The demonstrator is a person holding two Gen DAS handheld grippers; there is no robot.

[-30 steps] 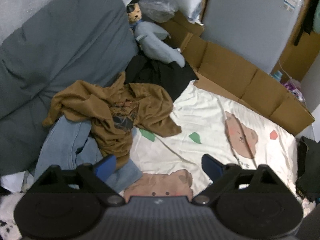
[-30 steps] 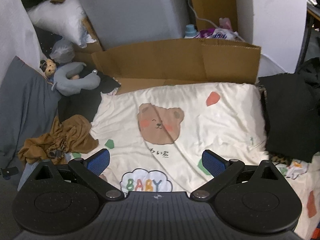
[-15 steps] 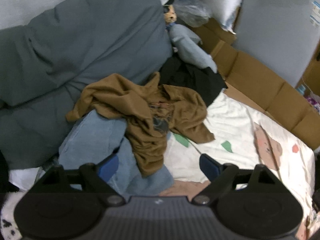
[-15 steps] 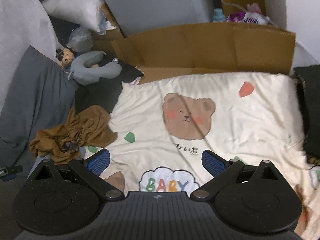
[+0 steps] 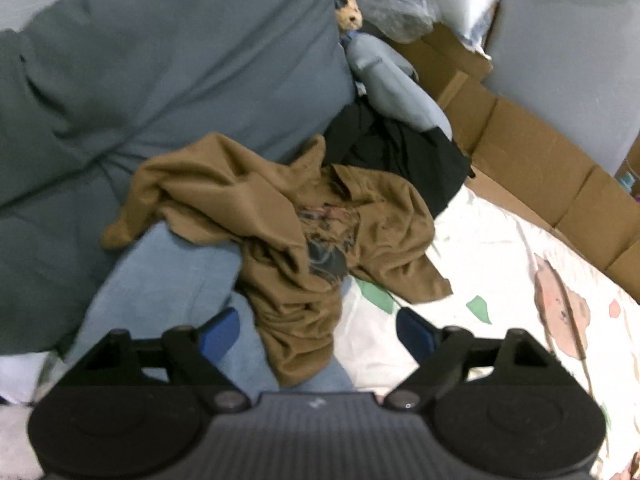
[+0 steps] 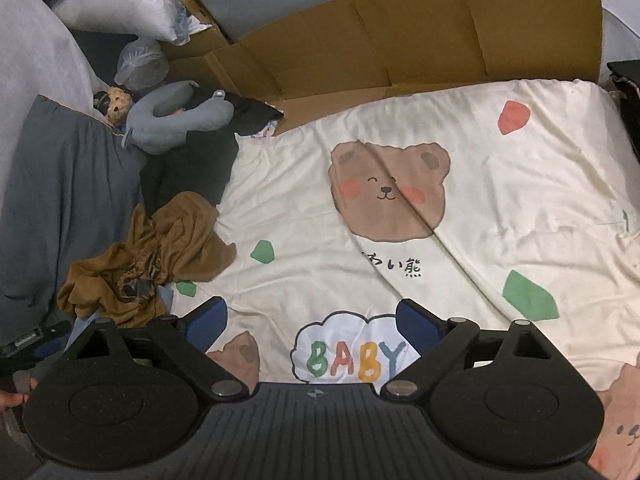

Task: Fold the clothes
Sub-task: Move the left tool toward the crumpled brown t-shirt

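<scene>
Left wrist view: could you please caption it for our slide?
Open left gripper above a crumpled brown shirt lying on blue jeans.

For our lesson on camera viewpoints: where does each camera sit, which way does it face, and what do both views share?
Left wrist: sits on the left tool, facing the crumpled brown T-shirt lying over blue jeans; its open blue fingers show.
Right wrist: sits on the right tool, facing the bear-print sheet; its open fingers and a fingertip at the left edge show.
Shared: T-shirt, sheet, grey neck pillow, cardboard.
</scene>
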